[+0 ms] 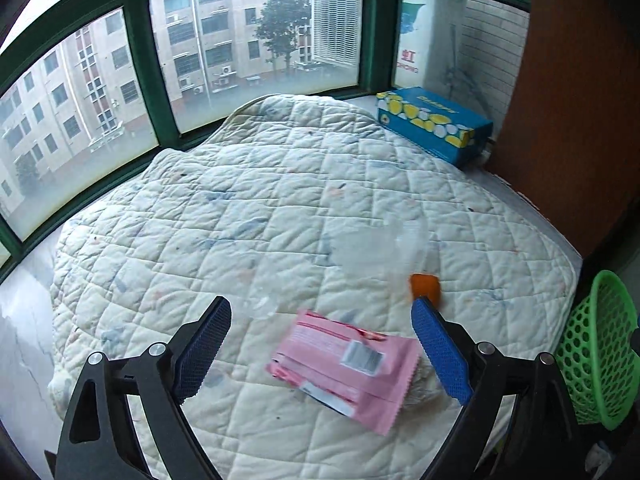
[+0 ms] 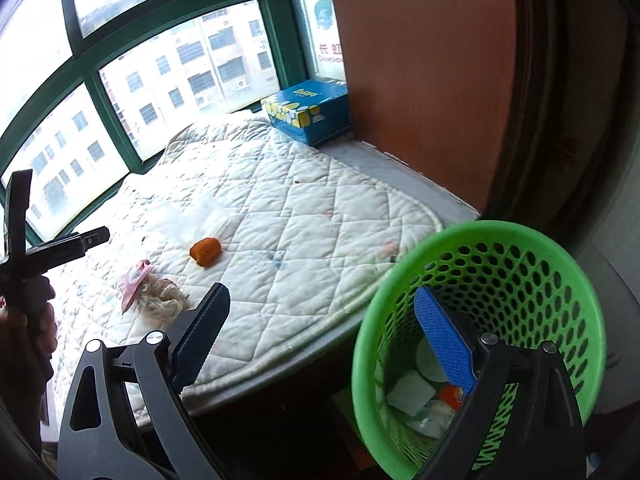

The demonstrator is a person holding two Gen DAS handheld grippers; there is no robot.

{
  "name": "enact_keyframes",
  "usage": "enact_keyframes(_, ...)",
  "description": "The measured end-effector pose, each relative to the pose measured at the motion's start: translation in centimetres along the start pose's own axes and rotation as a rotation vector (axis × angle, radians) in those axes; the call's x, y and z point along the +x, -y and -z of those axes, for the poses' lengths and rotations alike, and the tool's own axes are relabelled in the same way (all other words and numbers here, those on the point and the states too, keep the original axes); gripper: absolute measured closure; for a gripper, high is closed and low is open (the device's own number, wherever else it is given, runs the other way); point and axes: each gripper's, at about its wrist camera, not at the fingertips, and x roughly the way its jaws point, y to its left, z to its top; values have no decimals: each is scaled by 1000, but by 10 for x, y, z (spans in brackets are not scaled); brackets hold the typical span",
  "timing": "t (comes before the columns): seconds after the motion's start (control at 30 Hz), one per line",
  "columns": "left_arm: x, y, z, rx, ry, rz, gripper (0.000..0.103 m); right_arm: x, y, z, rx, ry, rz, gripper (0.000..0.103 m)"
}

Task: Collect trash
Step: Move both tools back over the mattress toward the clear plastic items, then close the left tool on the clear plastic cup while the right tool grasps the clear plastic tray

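- Bay-window ledge, white quilt [image 1: 248,208] spread over it, trash scattered on the near half.
- Landmark for everything below: the pink wrapper [image 1: 344,364].
- Lying flat on the quilt, right between the fingers of the left tongs [image 1: 324,344], slightly toward the right-hand finger. Not touched by either pad.
- Left tongs gaping wide, nothing held.
- Long axis of the wrapper running slantwise, from upper left to lower right in the left wrist view. So not square to the gap between the fingers. Probably wants a bit of wrist roll, or a pinch across the short side, before closing.
- Beyond the wrapper, toward the window: an orange lump [image 1: 426,286], just past the tip of the right-hand finger. Further still, a clear plastic bag [image 1: 376,248], hard to make out against the quilt.
- Tucked against the wrapper's right edge: a crumpled whitish wad [image 2: 162,300], clearer from the right wrist view.
- Right of the wrapper, off the ledge edge: the green basket [image 2: 480,240], already holding a few scraps.
- Right tongs [image 2: 324,340] wide open too, empty, hanging over the basket rim and the ledge edge, well away from the wrapper.
- So: left side clearly nearer, wrapper looks like the next grab, then a short carry rightward to the basket.
- Far corner beyond the wrapper: a blue tissue box [image 1: 434,124], likely not trash.
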Motion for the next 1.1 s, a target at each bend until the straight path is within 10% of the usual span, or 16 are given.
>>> enact_keyframes(0.4,59,-61,-5,-63,-98,-77,13,61,-65,-16,-105,-89,-96,11)
enact_keyframes(1.1,106,-74,-11,-75,-133,9,16,144,-138,-55,-198,-174,-225,11)
